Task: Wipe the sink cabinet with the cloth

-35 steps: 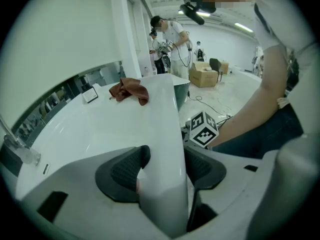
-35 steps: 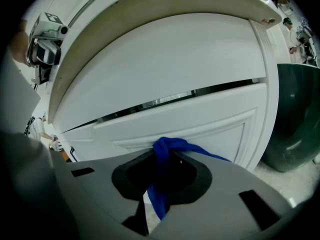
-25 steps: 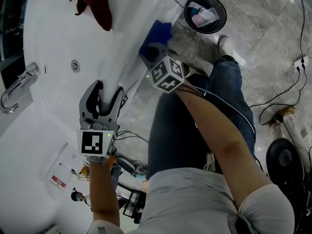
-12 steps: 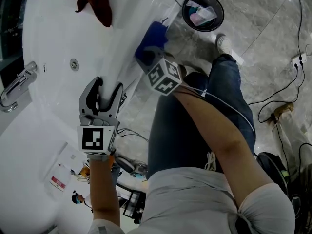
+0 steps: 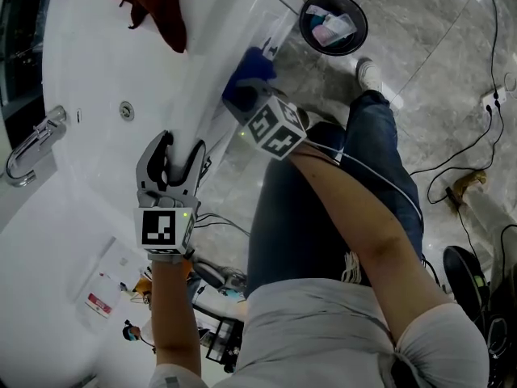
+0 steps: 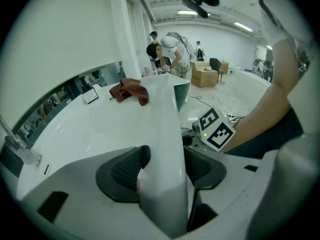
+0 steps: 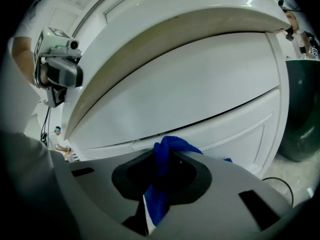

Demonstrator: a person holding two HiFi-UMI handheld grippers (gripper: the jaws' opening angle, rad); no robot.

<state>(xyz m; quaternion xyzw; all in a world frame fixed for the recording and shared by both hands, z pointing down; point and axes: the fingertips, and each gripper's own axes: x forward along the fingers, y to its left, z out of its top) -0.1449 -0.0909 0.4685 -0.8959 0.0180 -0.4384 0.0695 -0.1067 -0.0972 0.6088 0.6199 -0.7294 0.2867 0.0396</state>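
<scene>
The blue cloth [image 5: 246,73] [image 7: 170,146] is bunched between the jaws of my right gripper [image 5: 242,89] [image 7: 161,166], which is shut on it. The cloth rests against the white cabinet front [image 7: 200,99] [image 5: 220,118], just under the overhanging counter. My left gripper [image 5: 171,156] [image 6: 165,161] straddles the rounded edge of the white sink counter [image 5: 97,71] [image 6: 125,124]. One ribbed pad lies on the top side and the other on the outer side, both against the edge.
A red-brown cloth [image 5: 153,6] [image 6: 130,90] lies on the counter's far end, and a chrome faucet [image 5: 32,148] stands at the left. A dark waste bin [image 5: 333,23] [image 7: 302,109] stands on the marble floor beyond the cabinet. Cables [image 5: 477,136] trail at the right.
My right gripper has slid the blue cloth a short way along the cabinet front, rising slightly. The left gripper has stayed on the counter edge.
</scene>
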